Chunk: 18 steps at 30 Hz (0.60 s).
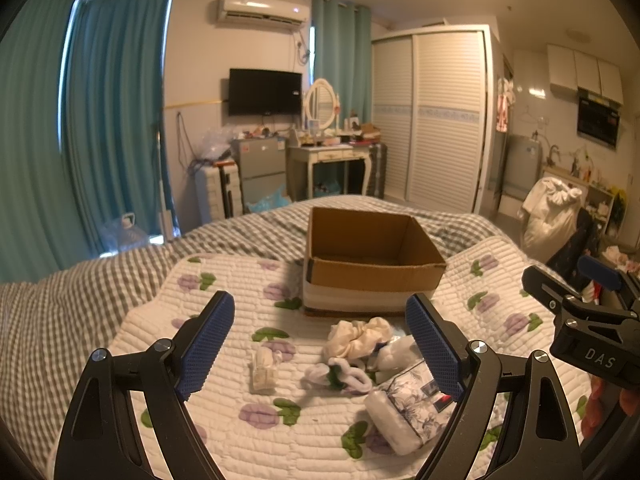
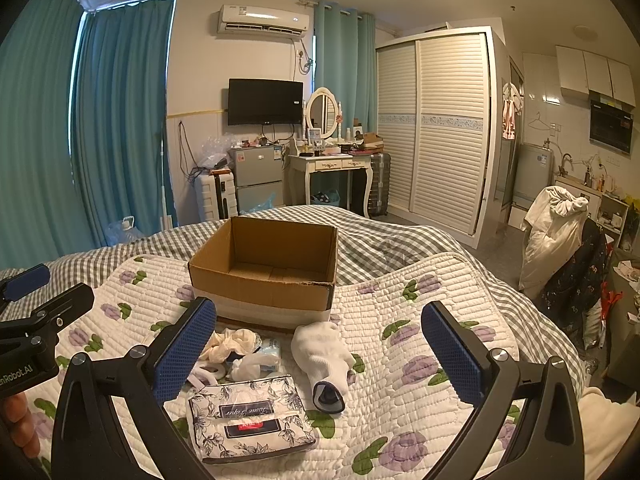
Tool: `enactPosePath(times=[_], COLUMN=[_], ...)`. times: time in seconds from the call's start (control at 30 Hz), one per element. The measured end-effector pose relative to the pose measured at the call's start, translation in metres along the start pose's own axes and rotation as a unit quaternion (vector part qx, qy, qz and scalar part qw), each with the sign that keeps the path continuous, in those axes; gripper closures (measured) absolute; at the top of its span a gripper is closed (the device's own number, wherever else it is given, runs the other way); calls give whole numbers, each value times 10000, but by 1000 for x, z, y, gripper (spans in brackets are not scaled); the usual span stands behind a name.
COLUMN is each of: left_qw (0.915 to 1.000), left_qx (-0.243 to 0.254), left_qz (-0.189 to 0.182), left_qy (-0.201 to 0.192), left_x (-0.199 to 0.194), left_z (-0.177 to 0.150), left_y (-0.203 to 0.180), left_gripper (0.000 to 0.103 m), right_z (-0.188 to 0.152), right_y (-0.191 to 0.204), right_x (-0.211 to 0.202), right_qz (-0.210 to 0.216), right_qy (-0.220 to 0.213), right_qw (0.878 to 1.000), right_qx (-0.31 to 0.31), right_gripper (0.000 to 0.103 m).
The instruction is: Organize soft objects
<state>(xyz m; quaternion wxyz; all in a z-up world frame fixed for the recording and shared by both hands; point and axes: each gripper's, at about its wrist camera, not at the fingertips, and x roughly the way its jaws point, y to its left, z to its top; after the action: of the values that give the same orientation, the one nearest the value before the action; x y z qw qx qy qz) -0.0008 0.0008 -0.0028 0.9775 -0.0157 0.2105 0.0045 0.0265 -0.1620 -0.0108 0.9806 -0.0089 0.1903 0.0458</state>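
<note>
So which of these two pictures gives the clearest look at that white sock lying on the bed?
The right wrist view. There the white sock lies whole and unobstructed between the open fingers, its dark cuff opening facing the camera. In the left wrist view I cannot pick it out for certain; the spot where it should lie is mostly hidden behind that gripper's right finger.

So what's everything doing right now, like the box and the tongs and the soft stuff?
Box: open, empty, upright on the quilt.
Left tongs: open, holding nothing.
Right tongs: open, holding nothing.
Sock: lying loose on the quilt.
Tissue pack: lying flat.
Scrunchie: in the pile, outside the box.
</note>
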Motion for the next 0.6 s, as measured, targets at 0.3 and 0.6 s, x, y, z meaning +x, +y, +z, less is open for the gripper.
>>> enactPosePath(times=[0.3, 0.6], left_qw=[10000, 9998], left_qx=[41, 88], left_qz=[45, 187], left_qy=[-6, -23], left_x=[-3, -20], left_z=[1, -3], left_y=[0, 6], left_gripper=[14, 14], right_z=[-5, 3], right_y=[2, 14], right_x=[-3, -16], right_qz=[-10, 2], right_qy=[-23, -25], right_qw=[10000, 9996], right_qx=[-31, -296], right_gripper=[0, 0])
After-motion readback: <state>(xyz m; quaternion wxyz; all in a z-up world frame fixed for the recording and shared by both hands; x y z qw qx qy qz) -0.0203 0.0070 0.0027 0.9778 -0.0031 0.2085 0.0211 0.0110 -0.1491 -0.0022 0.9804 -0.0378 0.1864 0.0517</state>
